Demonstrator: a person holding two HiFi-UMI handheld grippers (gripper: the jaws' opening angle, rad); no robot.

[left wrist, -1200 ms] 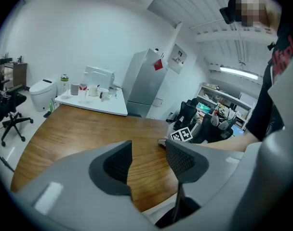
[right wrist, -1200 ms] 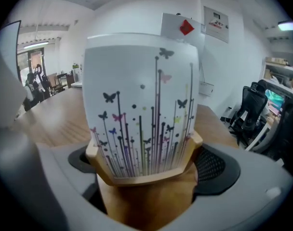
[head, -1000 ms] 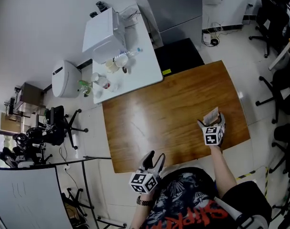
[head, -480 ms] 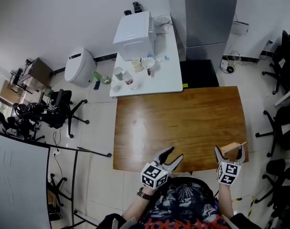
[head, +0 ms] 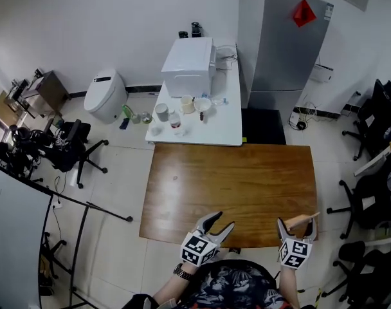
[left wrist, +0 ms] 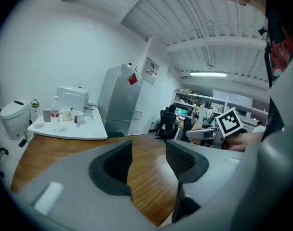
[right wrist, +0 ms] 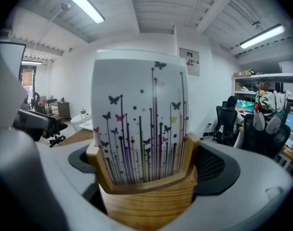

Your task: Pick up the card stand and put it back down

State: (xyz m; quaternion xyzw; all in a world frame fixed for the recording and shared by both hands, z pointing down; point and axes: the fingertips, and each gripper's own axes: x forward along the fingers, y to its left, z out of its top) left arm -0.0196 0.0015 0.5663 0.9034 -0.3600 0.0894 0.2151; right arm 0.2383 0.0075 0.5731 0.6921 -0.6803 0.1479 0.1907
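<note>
The wooden card stand [right wrist: 146,196] holds a white card printed with butterflies and thin stems [right wrist: 139,119]. My right gripper [right wrist: 146,170] is shut on the stand's wooden base, lifted clear of the table. In the head view the stand [head: 303,220] shows as a tan block between the jaws of that gripper [head: 296,225], at the brown table's [head: 234,179] near right edge. My left gripper [head: 217,223] hangs open over the table's near edge, with nothing between its pads [left wrist: 181,159].
A white side table [head: 215,131] carrying a white appliance [head: 188,58], cups and bottles abuts the brown table's far side. Behind it stands a grey fridge [head: 289,40]. Black office chairs [head: 375,118] crowd the right; a white bin [head: 105,95] sits left.
The head camera has swung, so the table now lies square in view. My right gripper, still holding the stand, has come back from over the table to its near right edge.
</note>
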